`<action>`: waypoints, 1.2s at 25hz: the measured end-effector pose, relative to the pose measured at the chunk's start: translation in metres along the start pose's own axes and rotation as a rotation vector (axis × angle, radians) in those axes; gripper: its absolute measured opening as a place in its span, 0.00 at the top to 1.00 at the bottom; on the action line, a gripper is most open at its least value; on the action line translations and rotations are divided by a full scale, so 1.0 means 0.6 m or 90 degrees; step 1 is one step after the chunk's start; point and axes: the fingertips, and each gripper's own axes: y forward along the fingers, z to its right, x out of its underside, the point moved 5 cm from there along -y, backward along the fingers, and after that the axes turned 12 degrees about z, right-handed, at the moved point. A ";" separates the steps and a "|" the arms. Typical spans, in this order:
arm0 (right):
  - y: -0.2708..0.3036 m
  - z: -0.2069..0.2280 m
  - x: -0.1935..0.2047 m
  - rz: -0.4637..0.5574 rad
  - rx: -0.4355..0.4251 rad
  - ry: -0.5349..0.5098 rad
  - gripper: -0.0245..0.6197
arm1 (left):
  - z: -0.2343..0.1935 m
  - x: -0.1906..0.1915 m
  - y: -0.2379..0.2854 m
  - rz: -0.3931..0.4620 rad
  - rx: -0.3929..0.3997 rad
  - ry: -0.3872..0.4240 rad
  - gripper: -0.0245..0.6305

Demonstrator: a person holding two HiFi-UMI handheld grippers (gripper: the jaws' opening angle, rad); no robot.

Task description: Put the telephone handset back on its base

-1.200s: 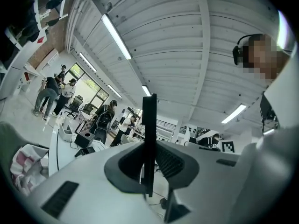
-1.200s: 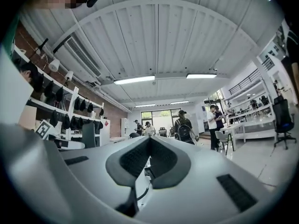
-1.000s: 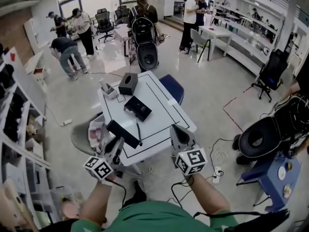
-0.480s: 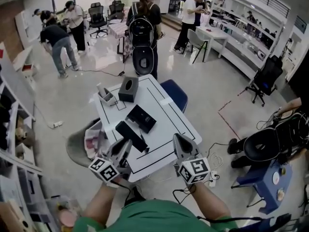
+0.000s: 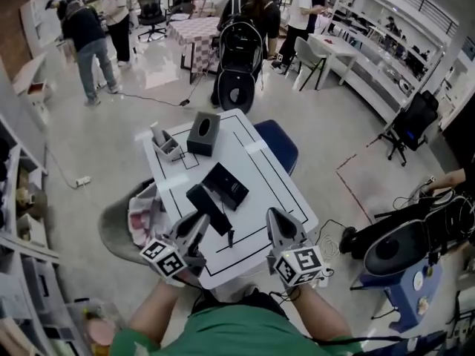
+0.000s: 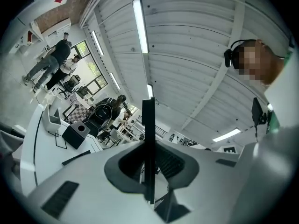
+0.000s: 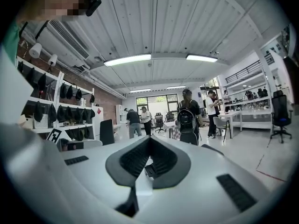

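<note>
The black telephone base [image 5: 225,186] lies in the middle of the white table [image 5: 256,170]. The black handset [image 5: 209,208] hangs just left of and nearer than the base, slanted, with its cord [image 5: 229,236] trailing down to the table. My left gripper [image 5: 201,221] is shut on the handset's near end. In the left gripper view the handset [image 6: 148,120] shows edge-on as a thin black bar between the jaws of the left gripper [image 6: 148,141]. My right gripper [image 5: 276,224] hovers over the table's near right edge, shut and holding nothing, as the right gripper view [image 7: 148,139] also shows.
A dark tissue box [image 5: 203,132] and a white holder [image 5: 167,145] stand at the table's far left. A blue chair [image 5: 276,144] sits behind the table. A grey chair with pink cloth [image 5: 137,217] is at its left. People and office chairs fill the far floor.
The left gripper has carried the handset a little to the right, closer to the base. The right gripper keeps its place. The head view has shifted.
</note>
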 end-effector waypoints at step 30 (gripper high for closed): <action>0.115 0.304 0.058 -0.041 -0.130 0.160 0.93 | -0.115 0.167 0.190 0.022 -0.199 -0.055 0.84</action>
